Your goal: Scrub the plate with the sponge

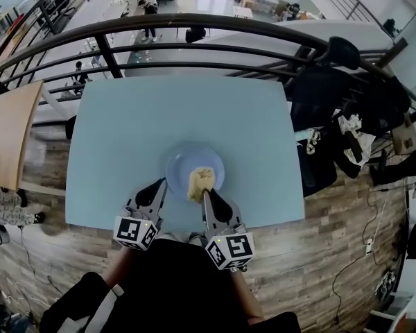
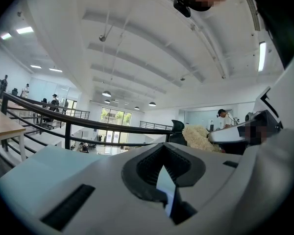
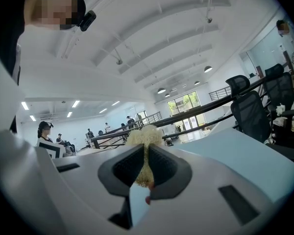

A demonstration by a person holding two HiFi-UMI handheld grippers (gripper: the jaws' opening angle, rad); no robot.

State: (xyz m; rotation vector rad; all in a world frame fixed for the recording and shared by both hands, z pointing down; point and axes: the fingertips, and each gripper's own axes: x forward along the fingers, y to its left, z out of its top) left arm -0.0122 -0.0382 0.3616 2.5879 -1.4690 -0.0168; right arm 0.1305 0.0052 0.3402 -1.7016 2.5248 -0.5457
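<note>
Pinching the sponge (image 1: 200, 180), the right tool (image 1: 205, 191) sets it on the plate (image 1: 180, 164) at the desk's (image 1: 159, 116) near edge. Bare plate lies ahead and left. The left tool (image 1: 161, 183), pressed together, looks to nip the plate's left rim.

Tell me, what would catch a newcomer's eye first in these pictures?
A fluffy yellow sponge stands out, pinched between the jaws of the right gripper over a round blue plate near the front edge of a pale blue table. The left gripper appears closed on the plate's left rim. Behind the table, a black curved railing overlooks a hall below.
</note>
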